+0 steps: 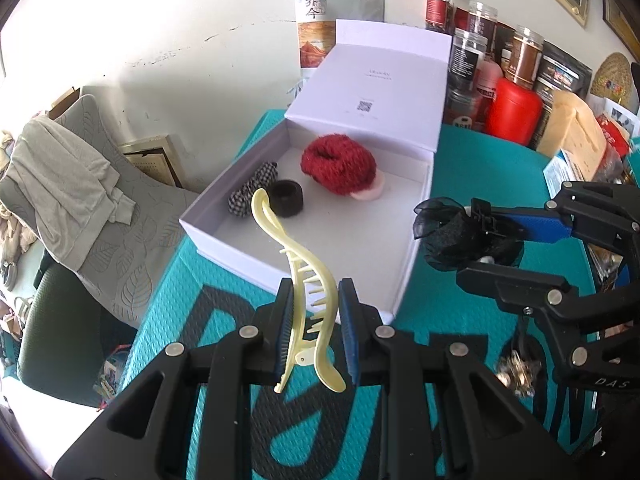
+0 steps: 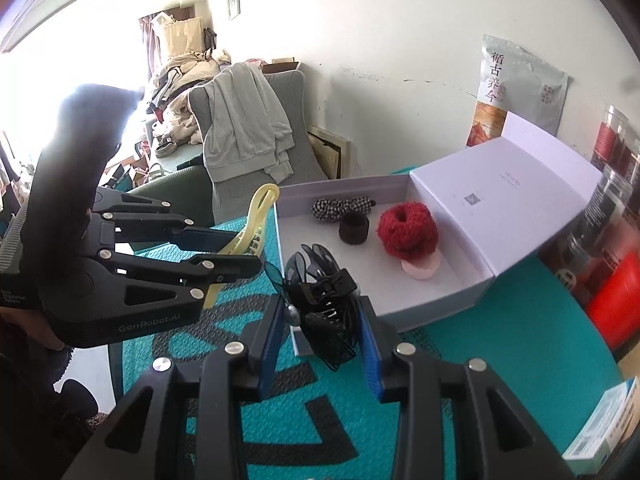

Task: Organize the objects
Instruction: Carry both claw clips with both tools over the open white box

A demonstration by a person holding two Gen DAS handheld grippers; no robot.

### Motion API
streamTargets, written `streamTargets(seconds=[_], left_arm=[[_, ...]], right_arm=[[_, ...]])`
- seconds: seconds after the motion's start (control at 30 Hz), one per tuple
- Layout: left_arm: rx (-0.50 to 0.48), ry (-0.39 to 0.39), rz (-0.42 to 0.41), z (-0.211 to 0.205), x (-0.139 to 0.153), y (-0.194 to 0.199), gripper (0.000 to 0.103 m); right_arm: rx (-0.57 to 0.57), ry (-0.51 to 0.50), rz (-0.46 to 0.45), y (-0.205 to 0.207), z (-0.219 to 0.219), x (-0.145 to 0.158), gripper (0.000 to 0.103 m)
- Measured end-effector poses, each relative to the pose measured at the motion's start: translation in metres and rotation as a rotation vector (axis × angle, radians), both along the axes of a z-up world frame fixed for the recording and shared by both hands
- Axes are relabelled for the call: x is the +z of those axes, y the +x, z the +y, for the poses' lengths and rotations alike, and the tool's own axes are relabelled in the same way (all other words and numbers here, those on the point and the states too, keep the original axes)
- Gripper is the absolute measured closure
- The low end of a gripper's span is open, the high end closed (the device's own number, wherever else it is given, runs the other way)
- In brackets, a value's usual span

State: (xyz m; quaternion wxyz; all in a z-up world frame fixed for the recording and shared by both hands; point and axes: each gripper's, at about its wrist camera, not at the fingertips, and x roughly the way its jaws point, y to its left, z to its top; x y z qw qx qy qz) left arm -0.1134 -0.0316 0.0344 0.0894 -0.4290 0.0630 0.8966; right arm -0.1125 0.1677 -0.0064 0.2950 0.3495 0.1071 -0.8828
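My left gripper (image 1: pixel 312 320) is shut on a pale yellow hair claw clip (image 1: pixel 304 280), held upright above the teal mat just in front of the open white box (image 1: pixel 304 272). My right gripper (image 2: pixel 320 332) is shut on a black mesh bow hair clip (image 2: pixel 320 304), held at the box's near corner; it also shows in the left wrist view (image 1: pixel 456 232). Inside the box lie a red fuzzy scrunchie (image 1: pixel 340 168) on a pink pad, a black hair band (image 1: pixel 286 198) and a checkered scrunchie (image 1: pixel 252 192).
The box lid (image 1: pixel 372 92) stands open at the back. Jars and a red canister (image 1: pixel 512 112) crowd the right back of the table. A small metallic trinket (image 1: pixel 516 372) lies on the teal mat (image 1: pixel 460 300). A chair with grey clothing (image 1: pixel 72 184) stands left of the table.
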Motion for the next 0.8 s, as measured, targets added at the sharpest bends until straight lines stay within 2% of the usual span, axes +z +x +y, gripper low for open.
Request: streamTargets(seconds=[0.5,0.8], left_arm=[[-0.01,0.0,-0.029,-0.008,-0.01,-0.08,0.082],[-0.042,0.009,-0.04,-0.008,-0.028,-0.118,0.082]], right_arm=[[0.008,0.015,0.013,-0.06,-0.007,-0.002,0.068],[-0.012,0.01,-0.018,-0.092,-0.006,-0.018,0.068]])
